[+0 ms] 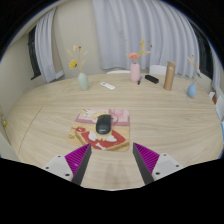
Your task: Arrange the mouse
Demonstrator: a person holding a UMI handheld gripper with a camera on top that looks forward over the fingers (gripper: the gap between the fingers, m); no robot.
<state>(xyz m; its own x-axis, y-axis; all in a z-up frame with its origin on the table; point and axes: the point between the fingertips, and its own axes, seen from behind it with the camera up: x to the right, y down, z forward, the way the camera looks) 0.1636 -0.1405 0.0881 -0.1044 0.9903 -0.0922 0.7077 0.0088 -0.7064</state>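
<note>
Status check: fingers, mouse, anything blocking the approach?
Gripper open, fingers empty. Mouse just ahead of them, sitting on the red-patterned mouse pad, untouched. Path to it clear; vases and bottle stand far back on the table.

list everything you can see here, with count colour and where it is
mouse: 1, black, on the mouse mat, just ahead of the tongs
mouse mat: 1, red and white pattern, on the table between and ahead of the fingers
table: 1, light wood, round, fills the middle of the view
vases with flowers: 3; pale blue at far left, pink at far middle, pale blue at far right
bottle: 1, tan, far side, right of the pink vase
small dark object: 1, black, between pink vase and bottle; cannot tell what it is
flat white object: 1, far side, right of the left vase
curtains: white, behind the table
tongs: 1, black fingers with magenta pads, open, holding nothing
</note>
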